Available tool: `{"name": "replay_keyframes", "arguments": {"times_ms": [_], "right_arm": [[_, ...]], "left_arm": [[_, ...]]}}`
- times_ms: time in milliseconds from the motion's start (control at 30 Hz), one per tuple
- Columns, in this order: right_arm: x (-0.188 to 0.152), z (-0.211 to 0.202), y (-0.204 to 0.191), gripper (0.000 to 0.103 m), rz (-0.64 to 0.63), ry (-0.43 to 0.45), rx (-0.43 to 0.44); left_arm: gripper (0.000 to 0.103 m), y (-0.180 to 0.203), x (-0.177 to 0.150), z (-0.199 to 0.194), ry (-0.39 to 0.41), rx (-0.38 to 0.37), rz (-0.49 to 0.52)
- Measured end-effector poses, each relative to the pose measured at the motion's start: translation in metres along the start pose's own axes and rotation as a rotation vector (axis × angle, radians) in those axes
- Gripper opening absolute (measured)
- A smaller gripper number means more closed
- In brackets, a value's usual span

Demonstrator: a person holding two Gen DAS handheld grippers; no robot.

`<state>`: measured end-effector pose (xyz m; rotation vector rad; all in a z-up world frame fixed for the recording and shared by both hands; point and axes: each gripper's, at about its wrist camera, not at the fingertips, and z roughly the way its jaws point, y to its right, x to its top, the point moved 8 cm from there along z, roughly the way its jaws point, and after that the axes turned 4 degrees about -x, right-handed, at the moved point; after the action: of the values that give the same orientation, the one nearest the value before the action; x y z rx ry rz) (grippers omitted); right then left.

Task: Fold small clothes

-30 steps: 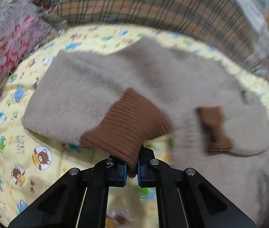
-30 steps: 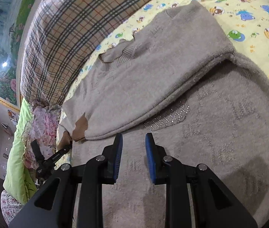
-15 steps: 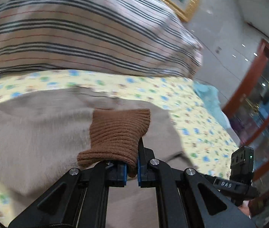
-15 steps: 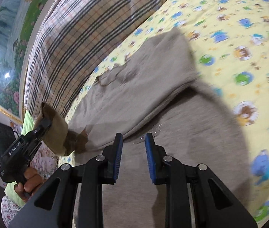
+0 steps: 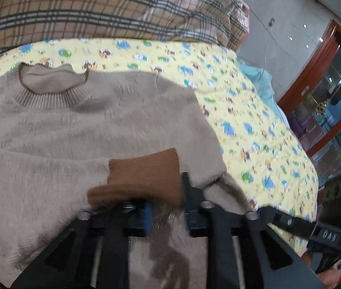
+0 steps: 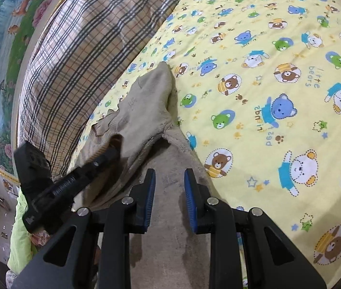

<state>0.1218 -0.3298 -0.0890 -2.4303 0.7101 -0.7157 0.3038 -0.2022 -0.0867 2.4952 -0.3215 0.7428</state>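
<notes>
A beige knitted sweater (image 5: 79, 125) lies flat on the bed, its ribbed collar (image 5: 50, 89) at the far left. One sleeve is folded across the body, and its brown cuff (image 5: 144, 175) rests at the tips of my left gripper (image 5: 168, 207). The jaws are opening and the cuff sits loosely between them, no longer pinched. In the right wrist view my right gripper (image 6: 169, 175) hovers over the sweater's near edge (image 6: 170, 228), its fingers a little apart with nothing held. The left gripper (image 6: 74, 180) and the cuff (image 6: 116, 142) also show there.
A yellow sheet with cartoon bears (image 6: 266, 96) covers the bed. A plaid quilt (image 5: 98, 12) is bunched along the far side and a green pillow (image 6: 21, 240) lies at the left. Past the bed's right edge stands a wood-and-glass cabinet (image 5: 327, 101).
My left gripper carried the brown cuff across the sweater's body and its jaws have parted. My right gripper slid along the sweater toward its edge by the bare sheet.
</notes>
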Motion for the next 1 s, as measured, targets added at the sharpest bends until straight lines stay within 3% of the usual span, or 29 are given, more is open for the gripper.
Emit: {"name": "replay_keyframes", "arguments": {"times_ms": [33, 67, 100, 167, 267, 367, 533, 700, 800, 867, 933, 967, 1000], "right_arm": [[-0.001, 0.000, -0.001, 0.026, -0.004, 0.001, 0.000], [0.000, 0.001, -0.005, 0.032, -0.012, 0.001, 0.000], [0.000, 0.004, -0.010, 0.044, -0.023, -0.001, -0.001], [-0.002, 0.008, -0.021, 0.053, -0.040, -0.004, 0.015], [-0.006, 0.018, -0.042, 0.053, -0.105, -0.017, 0.027], [-0.007, 0.039, -0.065, 0.053, -0.153, -0.058, 0.046], [-0.007, 0.068, -0.090, 0.054, -0.168, -0.110, 0.056], [-0.016, 0.079, -0.090, 0.054, -0.175, -0.102, 0.003], [-0.020, 0.086, -0.084, 0.054, -0.172, -0.118, -0.035], [-0.021, 0.093, -0.084, 0.054, -0.166, -0.128, -0.031], [-0.022, 0.097, -0.089, 0.045, -0.186, -0.124, -0.023], [-0.023, 0.098, -0.095, 0.027, -0.210, -0.124, -0.014], [-0.023, 0.098, -0.100, 0.015, -0.228, -0.119, -0.002]], "left_arm": [[0.043, -0.001, -0.004, -0.004, 0.002, -0.002, 0.004], [0.056, -0.001, -0.007, -0.007, 0.004, 0.005, 0.010], [0.064, -0.004, -0.012, -0.016, 0.012, 0.015, 0.020], [0.066, -0.011, -0.023, -0.033, 0.018, 0.031, 0.037], [0.070, -0.032, -0.039, -0.063, 0.029, 0.060, 0.026], [0.072, -0.074, -0.057, -0.099, 0.062, 0.123, -0.048], [0.077, -0.165, -0.085, -0.153, 0.113, 0.306, -0.193], [0.077, -0.244, -0.099, -0.176, 0.132, 0.417, -0.333], [0.077, -0.278, -0.098, -0.180, 0.128, 0.527, -0.364], [0.078, -0.290, -0.097, -0.180, 0.133, 0.559, -0.376], [0.080, -0.294, -0.096, -0.178, 0.142, 0.567, -0.386], [0.081, -0.292, -0.093, -0.177, 0.140, 0.580, -0.380], [0.081, -0.291, -0.092, -0.175, 0.131, 0.600, -0.371]]}}
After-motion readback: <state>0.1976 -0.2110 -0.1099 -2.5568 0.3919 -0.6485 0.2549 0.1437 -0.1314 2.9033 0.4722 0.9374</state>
